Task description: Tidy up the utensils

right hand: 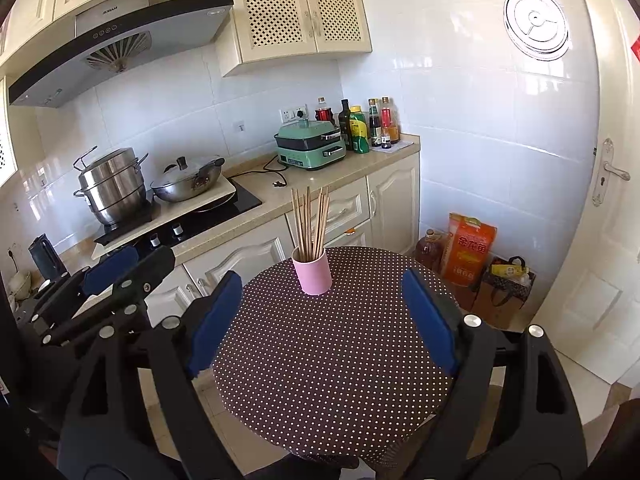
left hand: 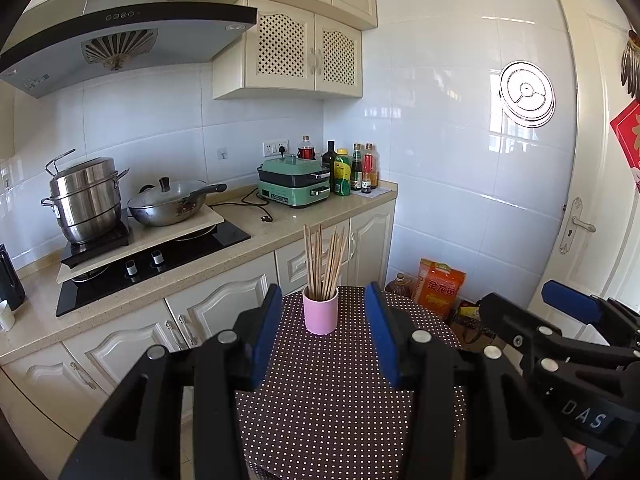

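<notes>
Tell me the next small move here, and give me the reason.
Probably ease the right gripper forward toward the pink cup. The chopsticks already stand in it on the dotted table, and both grippers hang empty and open, short of the cup.

One pink cup [left hand: 320, 311]; two pots [left hand: 86, 196]; six bottles [left hand: 343, 172].

This is a home kitchen. A range hood [left hand: 120, 36] hangs over a black glass stove [left hand: 160, 264] carrying a steel steamer pot [left hand: 86, 200] and a lidded wok [left hand: 172, 202]. Cream cabinets [left hand: 296, 52] line white tiled walls, and sauce bottles [left hand: 356, 168] stand beside a green electric cooker [left hand: 294, 184] on the stone counter [left hand: 256, 236].
</notes>
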Motion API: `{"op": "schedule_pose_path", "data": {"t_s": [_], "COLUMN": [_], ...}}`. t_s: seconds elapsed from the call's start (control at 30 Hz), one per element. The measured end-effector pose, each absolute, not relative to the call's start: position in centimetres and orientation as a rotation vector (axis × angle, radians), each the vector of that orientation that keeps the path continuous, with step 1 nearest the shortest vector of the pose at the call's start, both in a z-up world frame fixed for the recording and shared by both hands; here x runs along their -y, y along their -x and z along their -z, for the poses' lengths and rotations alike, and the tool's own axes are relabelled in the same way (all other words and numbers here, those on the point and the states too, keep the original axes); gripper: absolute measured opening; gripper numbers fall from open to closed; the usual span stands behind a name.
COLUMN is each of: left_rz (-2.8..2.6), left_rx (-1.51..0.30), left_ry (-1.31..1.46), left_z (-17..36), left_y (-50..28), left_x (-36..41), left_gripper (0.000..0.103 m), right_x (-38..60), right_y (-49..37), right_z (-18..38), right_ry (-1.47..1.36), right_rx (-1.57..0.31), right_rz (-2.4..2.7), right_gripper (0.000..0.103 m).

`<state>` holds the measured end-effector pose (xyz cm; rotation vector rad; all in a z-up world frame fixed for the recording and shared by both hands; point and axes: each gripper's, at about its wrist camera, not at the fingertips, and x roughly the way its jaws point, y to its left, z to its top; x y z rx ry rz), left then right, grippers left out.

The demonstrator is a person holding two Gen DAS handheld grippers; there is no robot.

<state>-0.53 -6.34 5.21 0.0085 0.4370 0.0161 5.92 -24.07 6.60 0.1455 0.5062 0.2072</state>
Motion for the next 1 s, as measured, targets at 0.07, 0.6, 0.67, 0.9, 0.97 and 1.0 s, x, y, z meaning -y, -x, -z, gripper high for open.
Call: {"op": "schedule_pose_path", "data": {"t_s": [0.07, 0.6, 0.67, 0.9, 0.97, 1.0], "left_rz": [-0.016, -0.012, -0.011, -0.008, -0.007, -0.008], "left_rx": [-0.436, -0.445, -0.447, -0.445, -0.446, -0.447], "left_ry": [-0.007, -0.008, -0.007, -0.007, -0.007, -0.009], "left_z": [-5.19, -4.62, -4.59, -4.64, -4.63, -4.61], "left_y": [0.65, 0.54, 0.47, 0.13, 0.0, -0.03], "left_x": [6.26, 5.99, 6.0, 6.11, 6.13, 6.14], "left_gripper": [0.044, 0.044, 0.044, 0.044, 0.044, 0.044], "right_x": [24.02, 23.96, 23.93, 23.99, 24.01, 23.99], "right_y": [-5.84, -5.93, -6.01, -6.19, -6.18, -6.2], "right_z": [-6.63, -6.38, -6.39, -6.33, -6.31, -6.29], "right_ry": [-0.143, -0.141, -0.142, -0.148, -0.148, -0.147], "right_rx": [-0.506, -0.518, -0.519, -0.52, -0.52, -0.521], "right_rz": [-0.206, -0.206, -0.203, -0.202, -0.201, -0.199], "right_gripper": [0.081, 0.081, 0.081, 0.081, 0.081, 0.081]}}
